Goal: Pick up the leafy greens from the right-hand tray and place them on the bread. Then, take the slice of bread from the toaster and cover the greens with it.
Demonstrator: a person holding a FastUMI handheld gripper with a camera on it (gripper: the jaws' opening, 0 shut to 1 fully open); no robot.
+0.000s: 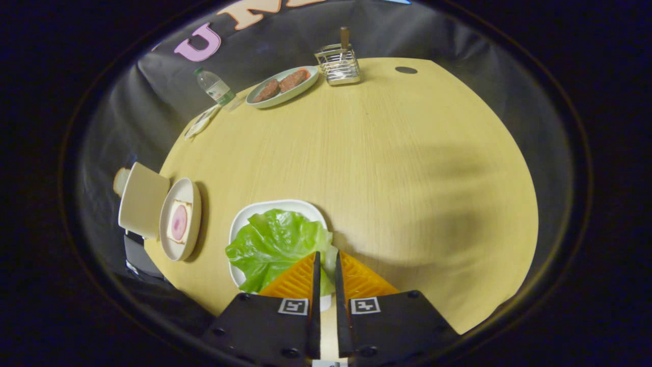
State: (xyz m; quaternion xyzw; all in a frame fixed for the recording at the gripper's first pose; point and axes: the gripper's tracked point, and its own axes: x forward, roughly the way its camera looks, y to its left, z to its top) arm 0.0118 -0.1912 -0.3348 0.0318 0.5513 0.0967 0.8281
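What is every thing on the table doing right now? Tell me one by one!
gripper: fingers nearly closed, pinching the lettuce's edge
lettuce leaf: lying on its white tray
white tray: holding the lettuce
bread with ham slice: on a round plate, uncovered
toaster: bread slice poking out
oval plate: holding two brown patties
water bottle: capped, looks upright
wire holder: one wooden handle standing inside

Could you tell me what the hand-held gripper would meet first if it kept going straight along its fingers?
Most likely the leafy greens on their white tray: the hand-held gripper, fingers nearly closed, already has its tips at the leaf's near edge. Whether they are touching is unclear.
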